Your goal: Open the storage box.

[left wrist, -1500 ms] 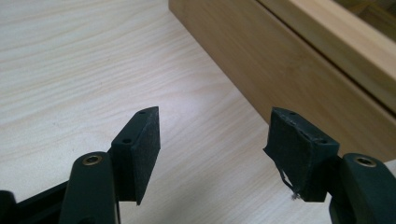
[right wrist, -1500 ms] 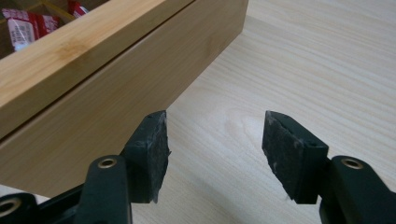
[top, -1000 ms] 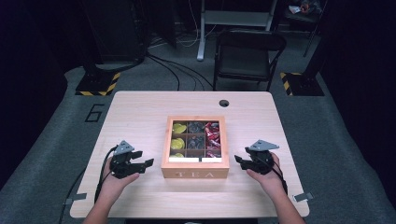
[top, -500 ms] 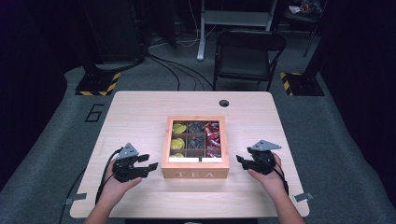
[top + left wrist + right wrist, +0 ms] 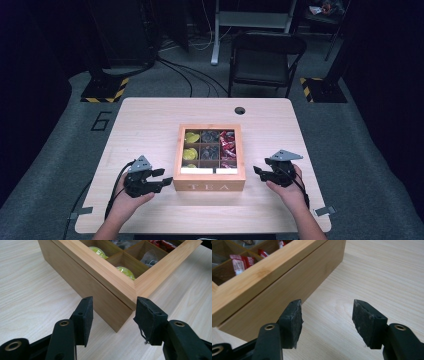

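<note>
Plainly "TEA" on the wooden box [image 5: 209, 186]; left gripper [image 5: 162, 180] and right gripper [image 5: 258, 172] fingers apart, empty.

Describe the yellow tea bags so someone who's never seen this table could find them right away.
On the table stands a wooden box marked TEA, split into small compartments. The yellow bags fill its left column, on the side of the left tongs. Next to them come dark grey bags, then red ones at the right.

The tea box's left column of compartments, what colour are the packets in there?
Yellow-green packets, clearest in the left gripper view, inside the wooden tea box.
</note>
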The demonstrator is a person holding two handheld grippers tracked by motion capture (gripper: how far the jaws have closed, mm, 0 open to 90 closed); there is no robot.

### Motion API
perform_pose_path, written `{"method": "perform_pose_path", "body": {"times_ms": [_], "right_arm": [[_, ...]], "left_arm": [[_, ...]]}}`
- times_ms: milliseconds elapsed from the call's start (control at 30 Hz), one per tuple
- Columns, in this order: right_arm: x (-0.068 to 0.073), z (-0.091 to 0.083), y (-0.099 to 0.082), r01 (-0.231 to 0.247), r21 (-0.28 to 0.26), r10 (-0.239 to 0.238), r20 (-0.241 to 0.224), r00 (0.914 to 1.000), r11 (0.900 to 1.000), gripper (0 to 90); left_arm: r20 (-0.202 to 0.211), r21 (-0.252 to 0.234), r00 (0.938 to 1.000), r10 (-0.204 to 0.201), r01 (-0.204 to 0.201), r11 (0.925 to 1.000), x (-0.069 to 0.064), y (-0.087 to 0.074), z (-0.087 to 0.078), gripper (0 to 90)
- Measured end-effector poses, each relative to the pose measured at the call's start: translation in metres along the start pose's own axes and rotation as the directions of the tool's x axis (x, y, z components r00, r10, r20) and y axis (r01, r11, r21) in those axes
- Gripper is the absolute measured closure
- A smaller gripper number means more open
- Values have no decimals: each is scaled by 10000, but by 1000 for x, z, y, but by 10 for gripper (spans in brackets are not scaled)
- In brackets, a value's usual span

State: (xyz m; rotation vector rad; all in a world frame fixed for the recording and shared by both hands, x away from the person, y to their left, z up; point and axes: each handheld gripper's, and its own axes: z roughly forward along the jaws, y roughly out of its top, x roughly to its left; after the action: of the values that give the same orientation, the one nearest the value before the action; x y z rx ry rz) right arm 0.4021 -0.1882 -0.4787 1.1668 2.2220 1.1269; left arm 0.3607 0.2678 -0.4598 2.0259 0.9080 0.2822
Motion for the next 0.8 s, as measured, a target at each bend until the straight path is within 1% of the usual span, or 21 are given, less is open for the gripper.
{"method": "perform_pose_path", "body": {"times_ms": [33, 67, 100, 133, 167, 233, 267, 300, 333, 433, 467, 500, 533, 567, 600, 633, 667, 700, 733, 767, 800], "right_arm": [[1, -1, 1, -59, 2, 59, -8, 10000, 10000, 408], [3, -1, 2, -87, -12, 87, -48, 10000, 10000, 409], [3, -2, 2, 14, -28, -14, -86, 10000, 10000, 410], [4, -2, 4, 40, -28, -41, -124, 9999, 10000, 410], [6, -4, 5, 134, -62, -135, -121, 9998, 9999, 410], [7, -4, 6, 129, -117, -131, -127, 9998, 9998, 410], [8, -5, 7, 212, -152, -214, -152, 9997, 9997, 410], [9, -5, 7, 222, -150, -224, -161, 9996, 9996, 410], [10, -6, 8, 173, -186, -175, -137, 9998, 9997, 410], [10, -6, 8, 254, -216, -258, -177, 9995, 9994, 413], [10, -6, 7, 205, -193, -208, -174, 9996, 9996, 413], [10, -6, 7, 201, -186, -205, -168, 9996, 9996, 413], [9, -5, 7, 224, -196, -228, -188, 9996, 9996, 412], [9, -5, 7, 214, -187, -217, -182, 9996, 9996, 413], [9, -5, 7, 220, -190, -224, -192, 9996, 9996, 413], [8, -5, 6, 271, -180, -274, -170, 9995, 9995, 412], [8, -5, 6, 271, -180, -274, -170, 9995, 9995, 412], [8, -5, 6, 196, -163, -198, -156, 9997, 9997, 412], [8, -5, 6, 200, -177, -203, -188, 9996, 9996, 412], [8, -5, 6, 172, -170, -175, -190, 9997, 9997, 412], [8, -5, 6, 142, -166, -146, -212, 9997, 9998, 413]], "left_arm": [[74, -59, 10000, 8, -8, 10000, 0, 0, 0, 483], [202, -7, 9998, -45, 45, 10000, -2, -1, 0, 482], [266, 8, 9996, -95, 95, 10000, -3, -2, 0, 482], [254, 29, 9997, 29, -30, 10000, -4, -2, 0, 482], [395, 113, 9992, 72, -77, 9999, -6, -1, 1, 482], [386, 96, 9992, 81, -85, 9999, -7, -1, 2, 482], [373, 63, 9992, 130, -132, 9999, -8, -1, 4, 483], [450, 170, 9989, 154, -162, 9997, -9, -1, 4, 486], [418, 189, 9989, 222, -230, 9996, -10, -2, 6, 489], [386, 330, 9987, 342, -355, 9988, -11, -3, 9, 511], [432, 381, 9987, 288, -305, 9988, -12, -3, 10, 514], [398, 360, 9984, 403, -418, 9985, -12, -3, 11, 517], [456, 463, 9982, 391, -412, 9981, -12, -3, 12, 523], [374, 423, 9987, 358, -374, 9984, -12, -4, 14, 526], [464, 462, 9983, 346, -367, 9983, -12, -4, 14, 529], [413, 409, 9985, 348, -365, 9985, -13, -4, 16, 535], [442, 493, 9981, 429, -451, 9978, -13, -4, 16, 535], [408, 406, 9985, 360, -376, 9985, -14, -5, 17, 541], [437, 485, 9980, 453, -474, 9977, -14, -4, 17, 545], [387, 426, 9978, 536, -552, 9976, -14, -4, 18, 549], [428, 472, 9978, 511, -531, 9975, -14, -4, 19, 557]]}}
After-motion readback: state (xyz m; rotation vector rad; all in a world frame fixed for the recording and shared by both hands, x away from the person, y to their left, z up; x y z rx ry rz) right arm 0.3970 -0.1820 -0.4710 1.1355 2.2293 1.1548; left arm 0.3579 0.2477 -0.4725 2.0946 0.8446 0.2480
